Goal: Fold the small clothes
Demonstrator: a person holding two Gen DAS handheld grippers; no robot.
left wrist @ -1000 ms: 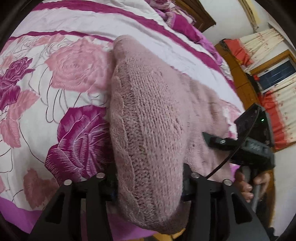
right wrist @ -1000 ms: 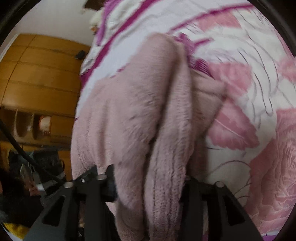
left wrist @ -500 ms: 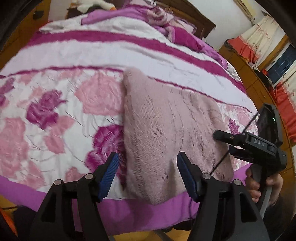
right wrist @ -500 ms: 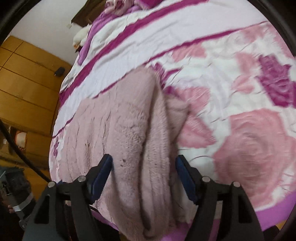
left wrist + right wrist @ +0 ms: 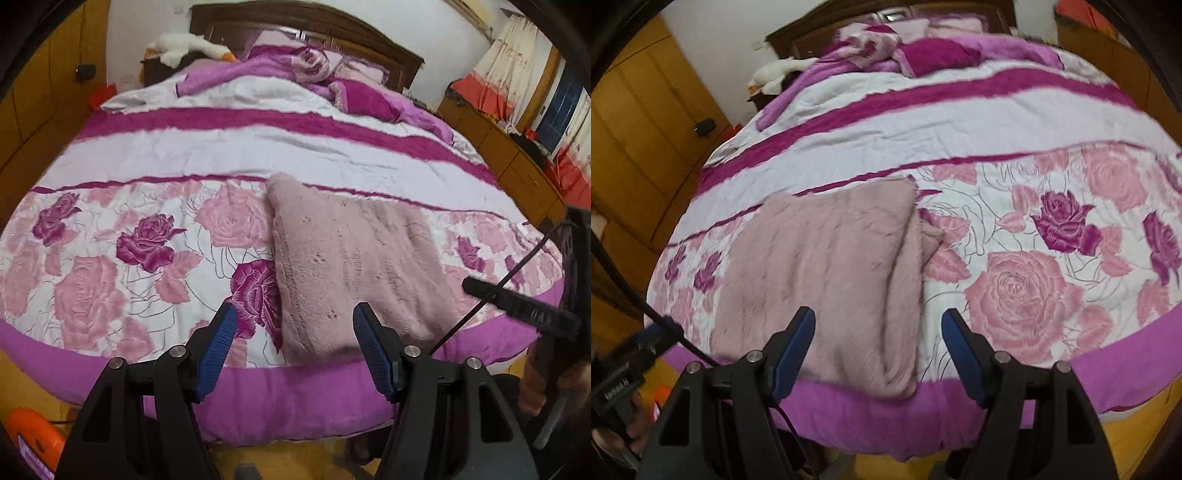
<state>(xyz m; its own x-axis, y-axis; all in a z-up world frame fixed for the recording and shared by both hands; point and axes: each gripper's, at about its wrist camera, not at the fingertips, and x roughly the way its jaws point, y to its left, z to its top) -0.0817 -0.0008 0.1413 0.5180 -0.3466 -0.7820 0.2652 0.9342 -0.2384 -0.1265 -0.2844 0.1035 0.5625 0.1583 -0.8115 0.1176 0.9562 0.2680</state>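
Both hand-held grippers, left gripper (image 5: pixel 291 332) and right gripper (image 5: pixel 878 338), hover with jaws apart and empty above the folded pink knitted garment (image 5: pixel 354 266) at the rose-patterned bedspread's (image 5: pixel 122 258) near edge.

A: Both pairs of jaws hang apart above the near edge with nothing between them. What's in the way?

B: Only the folded pink knit (image 5: pixel 354 273), at twelve o'clock near the edge of the quilt (image 5: pixel 155 158).

A: And the open room?

B: Flat bedspread from nine to eleven; heaped bedding (image 5: pixel 314 74) blocks the far end.
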